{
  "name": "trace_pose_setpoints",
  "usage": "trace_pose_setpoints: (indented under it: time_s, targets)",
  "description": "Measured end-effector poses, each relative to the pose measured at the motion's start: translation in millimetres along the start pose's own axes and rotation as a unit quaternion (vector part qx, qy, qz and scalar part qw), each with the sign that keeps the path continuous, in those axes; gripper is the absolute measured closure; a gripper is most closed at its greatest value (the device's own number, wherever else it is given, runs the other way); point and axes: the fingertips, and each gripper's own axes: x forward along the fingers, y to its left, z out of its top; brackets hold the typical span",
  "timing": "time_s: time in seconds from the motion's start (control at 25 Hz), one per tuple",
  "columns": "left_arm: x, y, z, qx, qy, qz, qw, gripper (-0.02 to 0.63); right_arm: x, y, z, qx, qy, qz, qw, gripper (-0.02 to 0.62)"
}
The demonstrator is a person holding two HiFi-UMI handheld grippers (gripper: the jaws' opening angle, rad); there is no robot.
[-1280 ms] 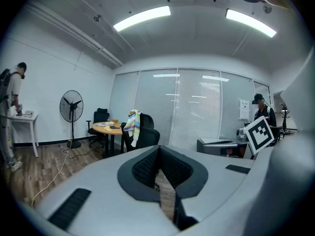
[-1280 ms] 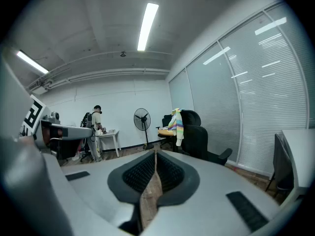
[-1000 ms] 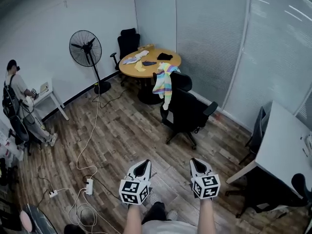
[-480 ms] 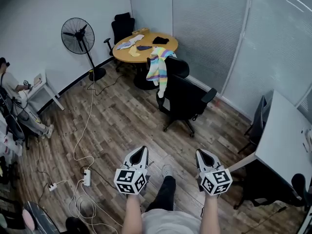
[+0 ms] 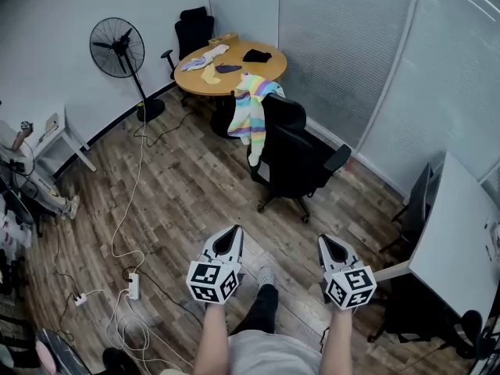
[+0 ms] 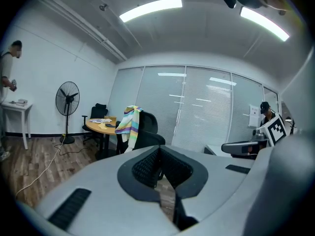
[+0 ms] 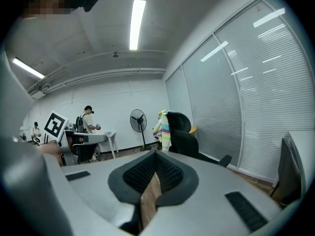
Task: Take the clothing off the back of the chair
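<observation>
A rainbow-striped garment (image 5: pixel 250 116) hangs over the back of a black office chair (image 5: pixel 295 162) beside the round wooden table (image 5: pixel 195 76). The same garment (image 6: pixel 129 124) shows far ahead in the left gripper view, and the garment (image 7: pixel 163 127) on the chair (image 7: pixel 183 137) shows in the right gripper view. My left gripper (image 5: pixel 231 237) and right gripper (image 5: pixel 326 244) are held side by side over the wooden floor, well short of the chair. Both are shut with nothing between the jaws.
A standing fan (image 5: pixel 119 49) and a second black chair (image 5: pixel 188 31) stand near the table, which carries several small cloths. Cables and a power strip (image 5: pixel 131 285) lie on the floor at left. A white desk (image 5: pixel 461 233) is at right. A person stands at far left (image 6: pixel 7 70).
Both grippers and the head have moved forward toward the chair, which now appears larger and nearer. Both grippers stay shut.
</observation>
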Motion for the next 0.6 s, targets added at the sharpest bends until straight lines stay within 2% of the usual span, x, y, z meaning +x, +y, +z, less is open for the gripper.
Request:
trace_pose_setpoints:
  time_s: [0.28, 0.6]
  targets:
    - [77.8, 34.1, 27.2, -0.01, 0.006, -0.003, 0.9999, 0.578, 68.7, -41.6, 32.9, 0.007, 0.006, 0.006, 1.0, 0.573]
    - [158.1, 93.4, 66.7, -0.024, -0.012, 0.019, 0.9995, 0.578, 158.3, -73.6, 71.8, 0.021, 0.008, 0.03, 0.999, 0.574]
